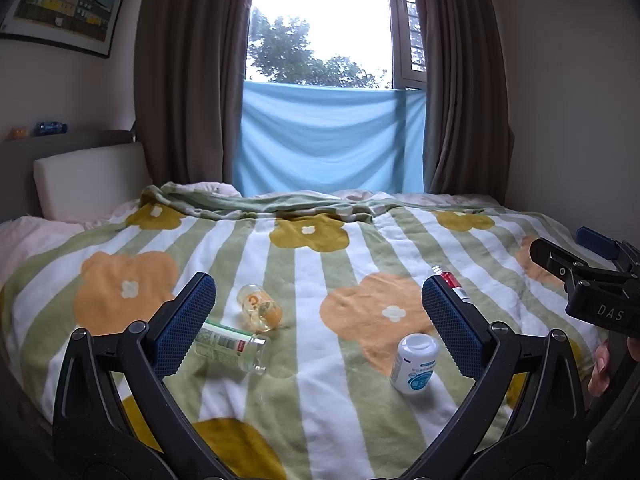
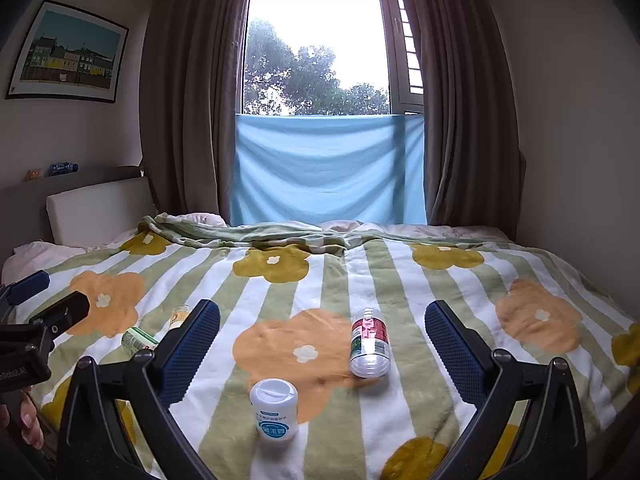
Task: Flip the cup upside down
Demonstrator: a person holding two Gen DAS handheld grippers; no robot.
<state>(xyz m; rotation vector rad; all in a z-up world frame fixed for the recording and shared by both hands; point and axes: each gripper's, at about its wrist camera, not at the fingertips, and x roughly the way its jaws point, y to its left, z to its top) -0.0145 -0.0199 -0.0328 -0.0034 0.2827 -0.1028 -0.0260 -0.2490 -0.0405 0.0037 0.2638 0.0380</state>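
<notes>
Both my grippers hovering over bed, left gripper [image 1: 316, 320] and right gripper [image 2: 322, 344] fingers spread wide, nothing held. Small clear cup [image 1: 260, 307] with orange bits lying on side mid-blanket [image 1: 304, 400], toward left edge. Green-label jar [image 1: 232, 346] right beside it, white bottle [image 2: 274, 409] upright nearer front edge, red-label bottle [image 2: 369, 343] tipped over.

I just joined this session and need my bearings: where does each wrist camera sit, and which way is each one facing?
Left wrist: on the left gripper, above the bed, facing the window; the right gripper and fingertips show at right.
Right wrist: on the right gripper, same heading; the left gripper shows at left.
Shared: the white bottle and red-labelled bottle.
</notes>
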